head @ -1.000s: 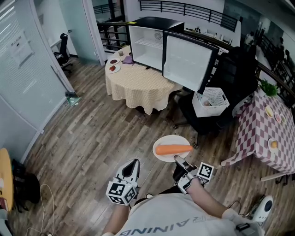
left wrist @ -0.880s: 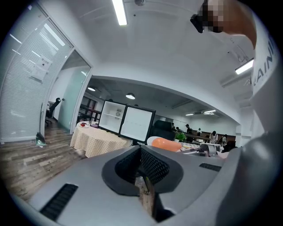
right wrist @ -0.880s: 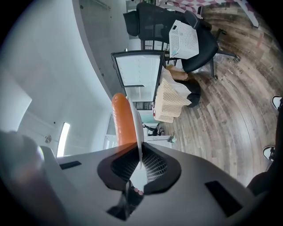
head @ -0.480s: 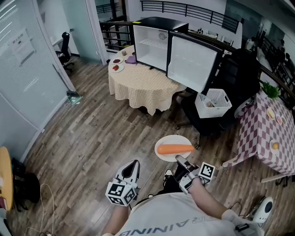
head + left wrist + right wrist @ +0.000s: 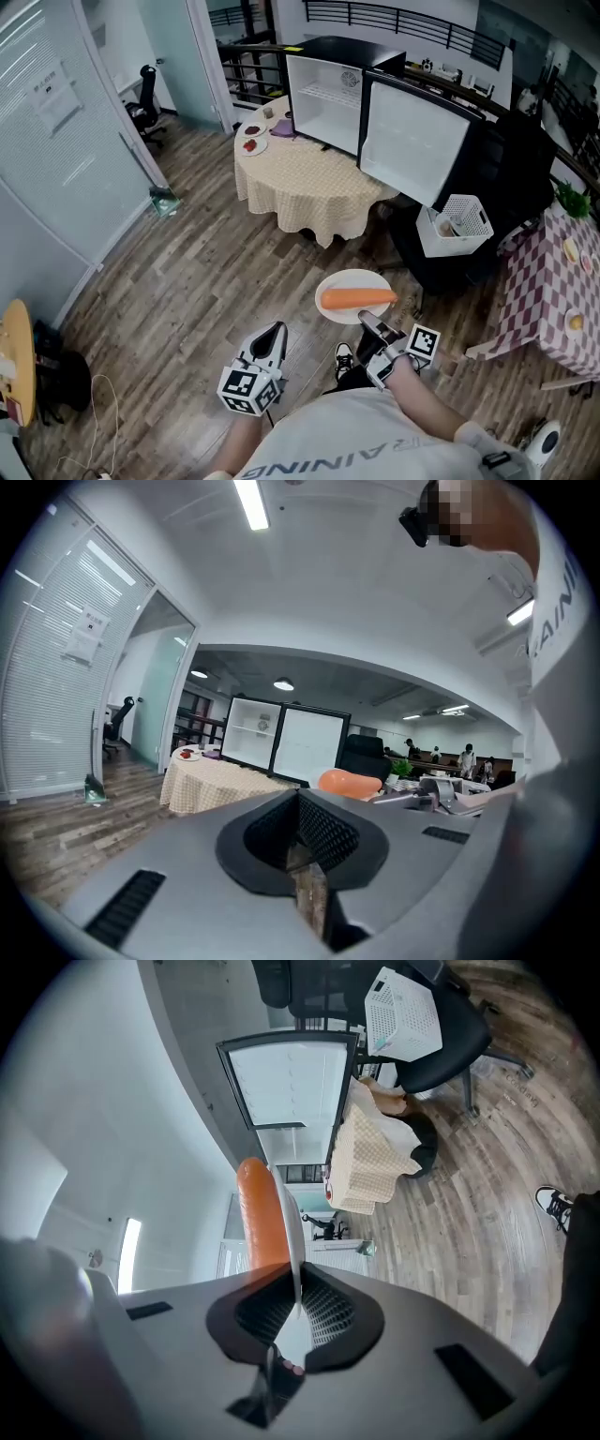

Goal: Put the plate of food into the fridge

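A white plate [image 5: 349, 285] with a long orange carrot [image 5: 356, 299] on it is held level above the wood floor. My right gripper [image 5: 368, 325] is shut on the plate's near rim. In the right gripper view the plate rim [image 5: 297, 1241] runs edge-on between the pads, with the carrot [image 5: 263, 1215] to its left. My left gripper [image 5: 272, 337] hangs lower left, shut and holding nothing; its jaws meet in the left gripper view [image 5: 298, 804]. The small fridge [image 5: 339, 94] stands open on the far round table, its door [image 5: 414, 141] swung out to the right.
A round table with a checked cloth [image 5: 302, 180] carries small dishes of food [image 5: 253, 144]. A black chair holding a white basket [image 5: 456, 225] stands right of it. A checked table [image 5: 555, 298] is at far right, and a glass wall [image 5: 66, 159] at left.
The whole scene has shifted right and slightly nearer as the person moves over the floor. The plate and carrot stay held in the right gripper; the left gripper stays shut.
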A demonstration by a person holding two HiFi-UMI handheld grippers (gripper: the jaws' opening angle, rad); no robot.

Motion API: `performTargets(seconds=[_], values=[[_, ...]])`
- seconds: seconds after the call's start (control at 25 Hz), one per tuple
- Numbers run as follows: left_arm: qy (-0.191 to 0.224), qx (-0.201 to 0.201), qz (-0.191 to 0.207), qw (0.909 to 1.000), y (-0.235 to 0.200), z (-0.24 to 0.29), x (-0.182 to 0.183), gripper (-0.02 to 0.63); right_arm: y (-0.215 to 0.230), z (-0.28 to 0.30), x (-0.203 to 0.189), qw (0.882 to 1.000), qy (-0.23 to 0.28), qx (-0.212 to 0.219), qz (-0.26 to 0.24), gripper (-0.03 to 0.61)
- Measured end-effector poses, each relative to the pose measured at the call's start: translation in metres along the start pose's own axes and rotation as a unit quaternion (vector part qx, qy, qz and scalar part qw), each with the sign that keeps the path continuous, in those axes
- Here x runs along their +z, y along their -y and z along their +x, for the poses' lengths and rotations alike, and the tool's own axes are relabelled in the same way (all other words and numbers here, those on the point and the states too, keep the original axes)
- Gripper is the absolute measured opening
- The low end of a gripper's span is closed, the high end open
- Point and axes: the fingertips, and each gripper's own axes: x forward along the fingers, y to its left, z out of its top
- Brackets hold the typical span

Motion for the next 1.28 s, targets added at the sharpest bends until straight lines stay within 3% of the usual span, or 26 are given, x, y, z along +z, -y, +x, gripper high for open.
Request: performTargets(seconds=[0.44,0.96,1.28], values=[[0.021,0.050,-0.010,0.9985,-0.044,0.069,0.041,0.009,-0.020,0.086,0.070,0.999,-0.043,0.004,-0.011,0.035],[0.022,0.075,-0.002,0.9969,-0.078,0.165,0.068,0.009,-0.010,0.158,0.152,0.998,-0.062,-0.005,0.002,0.035],[0.008,0.094,-0.005,0.9955,-0.103,0.192,0.071,0.009,0.003,0.191,0.174,0.997,-0.069,-0.013,0.012,0.035]])
